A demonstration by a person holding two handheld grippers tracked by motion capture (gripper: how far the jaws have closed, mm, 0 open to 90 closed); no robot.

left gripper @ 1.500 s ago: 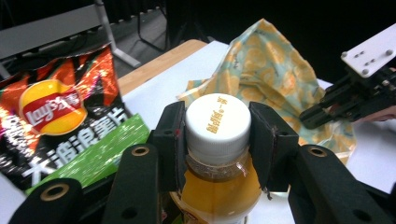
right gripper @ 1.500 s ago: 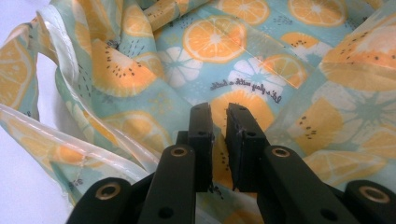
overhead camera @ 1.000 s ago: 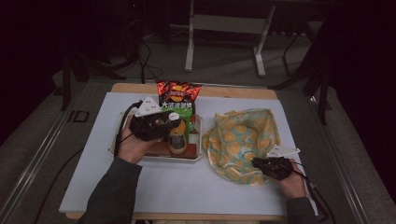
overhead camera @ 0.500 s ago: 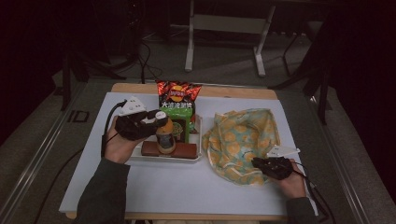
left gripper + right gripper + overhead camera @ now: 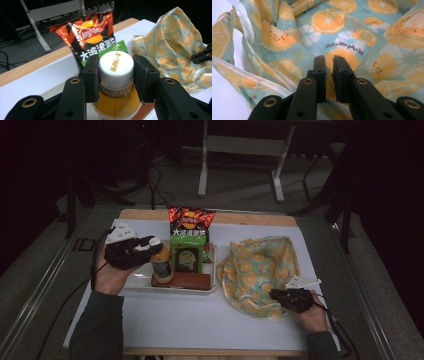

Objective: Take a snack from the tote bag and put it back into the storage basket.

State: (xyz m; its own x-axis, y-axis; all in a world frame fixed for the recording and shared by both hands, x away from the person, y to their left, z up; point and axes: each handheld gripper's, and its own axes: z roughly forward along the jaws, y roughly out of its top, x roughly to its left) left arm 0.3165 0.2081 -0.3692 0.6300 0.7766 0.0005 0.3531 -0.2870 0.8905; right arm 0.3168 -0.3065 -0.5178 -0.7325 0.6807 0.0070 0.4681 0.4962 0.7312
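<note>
An orange drink bottle [image 5: 115,105] with a white cap [image 5: 115,65] stands on the white tray [image 5: 131,288]. My left gripper [image 5: 115,68] is shut on the bottle at its cap and neck, one jaw on each side. In the high view the left gripper [image 5: 155,246] reaches in from the left to the bottle [image 5: 162,266]. A soft bag printed with orange slices [image 5: 260,265] lies at the right of the table. My right gripper [image 5: 329,67] is shut on the bag's fabric [image 5: 337,22], pinching a fold at the near edge [image 5: 274,295].
A red Lay's chips bag [image 5: 190,220] leans at the back of the tray, with a green packet [image 5: 189,254] in front of it and a brown bar [image 5: 182,281] along the tray's near side. The white table cover [image 5: 200,325] ends at a wooden edge [image 5: 250,218] behind.
My left gripper has slid left across the tray with the bottle in it, away from the green packet. The right gripper and the bag have stayed put.
</note>
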